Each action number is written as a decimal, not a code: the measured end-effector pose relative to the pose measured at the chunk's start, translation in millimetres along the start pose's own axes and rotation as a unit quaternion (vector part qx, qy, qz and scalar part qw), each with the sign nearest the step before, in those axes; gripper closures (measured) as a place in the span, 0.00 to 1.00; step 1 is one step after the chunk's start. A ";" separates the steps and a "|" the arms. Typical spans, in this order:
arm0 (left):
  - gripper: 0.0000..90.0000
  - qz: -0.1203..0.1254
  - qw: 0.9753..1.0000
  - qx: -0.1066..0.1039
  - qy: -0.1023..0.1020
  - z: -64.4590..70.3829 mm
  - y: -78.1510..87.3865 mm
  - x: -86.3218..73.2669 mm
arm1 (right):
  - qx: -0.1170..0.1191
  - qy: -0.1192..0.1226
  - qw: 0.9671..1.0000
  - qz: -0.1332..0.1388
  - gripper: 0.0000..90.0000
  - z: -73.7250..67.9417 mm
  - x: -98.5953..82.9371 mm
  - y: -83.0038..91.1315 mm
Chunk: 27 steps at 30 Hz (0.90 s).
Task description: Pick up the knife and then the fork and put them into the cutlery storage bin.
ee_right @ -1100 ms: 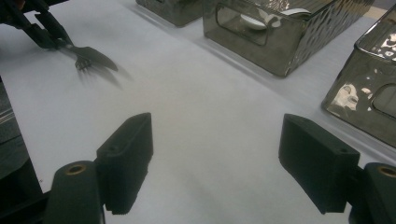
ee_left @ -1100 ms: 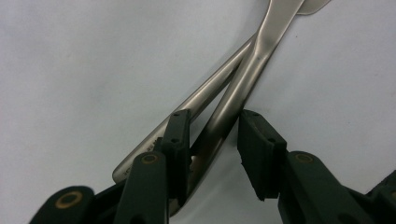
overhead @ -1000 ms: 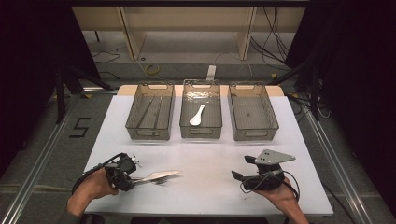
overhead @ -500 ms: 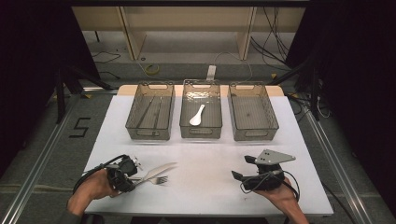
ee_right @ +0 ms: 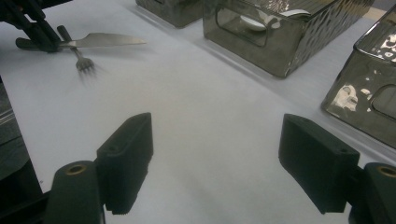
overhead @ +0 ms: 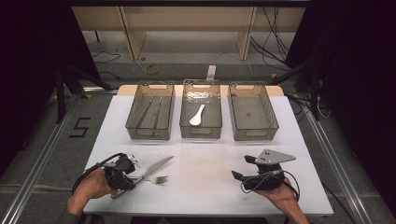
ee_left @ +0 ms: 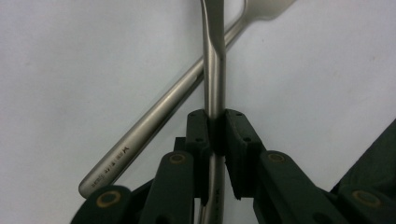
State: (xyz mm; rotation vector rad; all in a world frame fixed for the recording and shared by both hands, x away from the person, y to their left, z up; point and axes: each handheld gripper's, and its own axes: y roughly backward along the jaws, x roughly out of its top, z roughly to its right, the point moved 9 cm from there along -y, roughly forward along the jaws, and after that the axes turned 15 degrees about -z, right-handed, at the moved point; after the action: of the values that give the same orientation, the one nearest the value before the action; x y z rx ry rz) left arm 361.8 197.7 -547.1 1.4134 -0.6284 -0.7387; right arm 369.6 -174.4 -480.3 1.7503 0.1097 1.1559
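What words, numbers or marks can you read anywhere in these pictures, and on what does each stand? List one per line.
"5": a black figure on the grey floor left of the table.
Small stamped lettering at the end of the fork handle lying on the table: too small and blurred to read.
Stamped mark on the knife handle below the left gripper: too dark to read.

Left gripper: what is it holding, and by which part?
The left gripper is shut on the knife, clamped on its handle. The fork lies loose beside it.
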 end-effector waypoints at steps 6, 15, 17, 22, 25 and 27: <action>0.90 0.029 0.999 -0.022 0.004 9.2 10.9 10.2 | 0.001 0.001 1.000 0.001 0.30 -0.5 0.6 -0.2; 0.92 0.061 0.997 -0.045 -0.021 28.3 25.6 41.0 | 0.007 0.010 1.000 0.002 0.31 -7.7 3.8 -2.9; 0.93 0.073 0.995 -0.057 -0.023 32.1 27.9 50.2 | 0.008 0.018 1.000 0.004 0.31 -12.7 6.0 -2.6; 0.93 0.075 0.994 -0.063 -0.040 43.1 32.2 70.5 | 0.014 0.027 1.000 0.005 0.31 -19.5 8.5 -4.3; 0.93 0.074 0.994 -0.064 -0.055 49.9 36.7 80.1 | 0.018 0.033 0.999 0.007 0.31 -24.5 11.6 -4.9; 0.93 0.077 0.993 -0.067 -0.063 55.3 40.2 87.9 | 0.020 0.040 0.999 0.009 0.31 -28.8 14.8 -5.3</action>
State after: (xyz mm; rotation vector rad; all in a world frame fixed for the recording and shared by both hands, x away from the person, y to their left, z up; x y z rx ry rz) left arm 378.3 95.1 -507.0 1.1886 -0.7626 -0.7375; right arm 358.6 -144.3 -473.5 1.7444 0.1662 1.2454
